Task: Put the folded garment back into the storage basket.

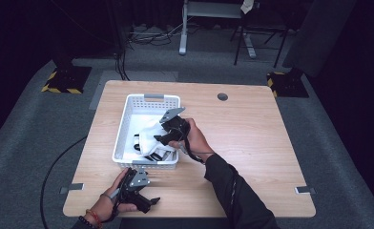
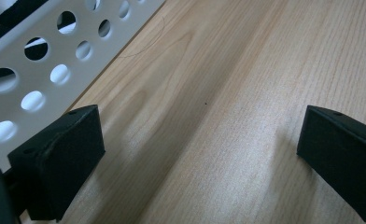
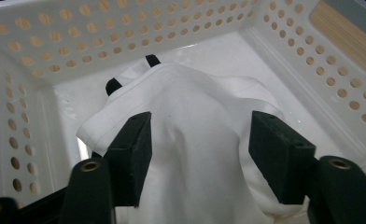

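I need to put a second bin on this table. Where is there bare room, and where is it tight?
The widest bare patch of the table lies right of the white perforated basket, out to the right edge. A narrower strip runs along its left side. It is crowded at the near edge: the left gripper rests just before the basket, and the right gripper reaches into it over white cloth.
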A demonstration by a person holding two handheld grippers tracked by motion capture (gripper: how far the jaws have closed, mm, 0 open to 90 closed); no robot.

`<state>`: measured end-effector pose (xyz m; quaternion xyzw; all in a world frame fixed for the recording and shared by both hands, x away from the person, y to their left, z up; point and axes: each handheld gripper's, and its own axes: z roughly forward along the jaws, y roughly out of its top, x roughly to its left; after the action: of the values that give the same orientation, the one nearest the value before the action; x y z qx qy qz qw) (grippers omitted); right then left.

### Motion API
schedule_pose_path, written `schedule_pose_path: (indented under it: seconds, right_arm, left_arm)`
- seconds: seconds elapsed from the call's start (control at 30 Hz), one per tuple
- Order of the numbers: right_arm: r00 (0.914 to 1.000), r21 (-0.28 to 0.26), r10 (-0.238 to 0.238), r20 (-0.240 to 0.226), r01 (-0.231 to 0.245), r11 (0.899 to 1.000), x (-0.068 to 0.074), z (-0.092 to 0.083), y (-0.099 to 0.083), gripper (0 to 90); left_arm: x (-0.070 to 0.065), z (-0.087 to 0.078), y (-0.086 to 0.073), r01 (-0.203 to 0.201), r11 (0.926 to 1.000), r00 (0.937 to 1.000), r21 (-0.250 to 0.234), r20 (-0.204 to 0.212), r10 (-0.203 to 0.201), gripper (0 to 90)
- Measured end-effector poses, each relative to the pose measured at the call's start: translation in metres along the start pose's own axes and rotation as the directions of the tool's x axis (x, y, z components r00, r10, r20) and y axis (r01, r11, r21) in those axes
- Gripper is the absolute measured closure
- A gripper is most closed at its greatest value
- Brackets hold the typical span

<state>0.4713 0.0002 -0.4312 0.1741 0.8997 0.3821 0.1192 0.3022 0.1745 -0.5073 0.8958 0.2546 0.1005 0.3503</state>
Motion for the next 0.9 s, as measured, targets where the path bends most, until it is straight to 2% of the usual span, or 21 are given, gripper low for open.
schedule_pose_path:
  seconds: [0.1,0.3,0.37,0.5,0.63,0.7,0.8,0.9]
  right_arm:
    - [0.9997,0.0,-0.018,-0.019,0.018,1.0,0.002,0.001,0.0,29.5]
    - [0.9993,0.025,-0.038,0.005,0.037,0.999,0.004,0.004,0.0,16.4]
    - [0.9986,0.018,-0.034,0.041,0.033,0.999,0.005,0.005,-0.001,7.1]
    - [0.9977,0.042,-0.054,0.04,0.052,0.998,0.006,0.006,-0.001,4.4]
    - [0.9993,0.017,-0.035,0.009,0.035,0.999,0.006,0.004,-0.001,1.4]
    - [0.9993,0.024,-0.037,-0.001,0.037,0.999,0.006,0.005,-0.001,0.8]
    - [0.9955,0.041,-0.091,0.026,0.09,0.995,0.011,0.005,-0.002,1.9]
    - [0.9953,0.053,-0.093,0.027,0.092,0.994,0.014,0.005,-0.002,1.9]
  left_arm:
    - [0.0,0.0,0.0,-0.001,1.0,1.0,0.0,0.0,0.001,0.4]
    - [0.0,0.0,0.0,0.0,1.0,1.0,0.0,0.0,0.0,0.4]
    - [0.0,0.0,0.0,0.0,1.0,1.0,0.0,0.0,0.0,0.4]
    - [0.0,0.0,0.0,0.0,1.0,1.0,0.0,0.0,0.0,0.4]
    - [0.0,0.0,0.0,0.0,1.0,1.0,0.0,0.0,0.0,0.4]
    - [0.0,0.0,0.0,0.001,1.0,1.0,-0.001,0.0,-0.001,0.4]
    - [0.0,0.0,0.0,0.0,1.0,1.0,0.0,0.0,0.0,0.4]
    - [0.0,0.0,0.0,0.0,1.0,1.0,0.0,0.0,0.0,0.4]
